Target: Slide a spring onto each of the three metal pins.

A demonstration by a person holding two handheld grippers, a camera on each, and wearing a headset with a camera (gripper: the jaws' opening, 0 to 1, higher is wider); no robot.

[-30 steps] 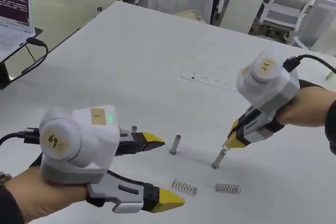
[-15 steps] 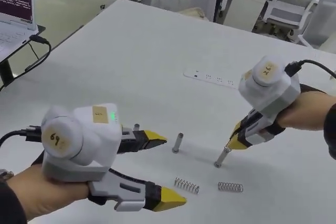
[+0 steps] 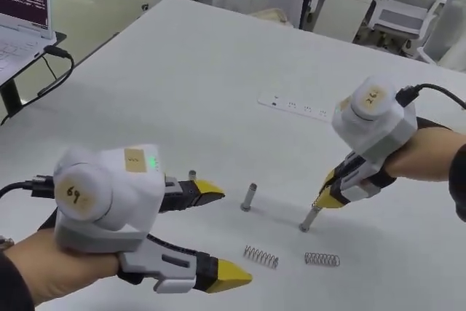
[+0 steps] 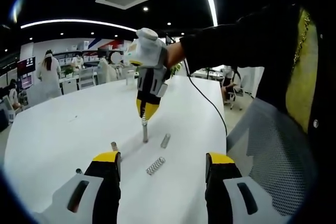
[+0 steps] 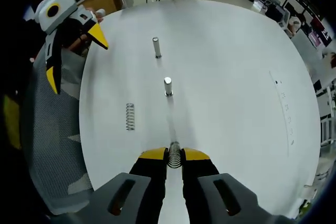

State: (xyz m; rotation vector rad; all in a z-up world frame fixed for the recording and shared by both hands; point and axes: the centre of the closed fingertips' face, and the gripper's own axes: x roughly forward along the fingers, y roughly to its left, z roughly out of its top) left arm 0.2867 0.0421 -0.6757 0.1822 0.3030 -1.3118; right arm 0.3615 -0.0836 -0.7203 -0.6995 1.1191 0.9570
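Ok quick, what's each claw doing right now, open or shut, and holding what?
Left gripper: open, holding nothing.
Right gripper: shut on a spring, just over a pin.

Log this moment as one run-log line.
right gripper: shut on spring, at top of right-end pin | left gripper: open, hovering | loose springs: two | bare pins: two

The table (image 3: 182, 71) is bare and passable from the pins to the power strip (image 3: 295, 108) on the far side. The middle pin (image 3: 250, 197) stands clear all round; the left pin (image 3: 192, 175) sits just beyond the left gripper (image 3: 227, 234), whose spread jaws block the near left. The right gripper (image 3: 325, 198) with its held spring (image 5: 174, 157) covers the right pin (image 3: 310, 218) from above, and two loose springs (image 3: 261, 256) lie near of the pins.
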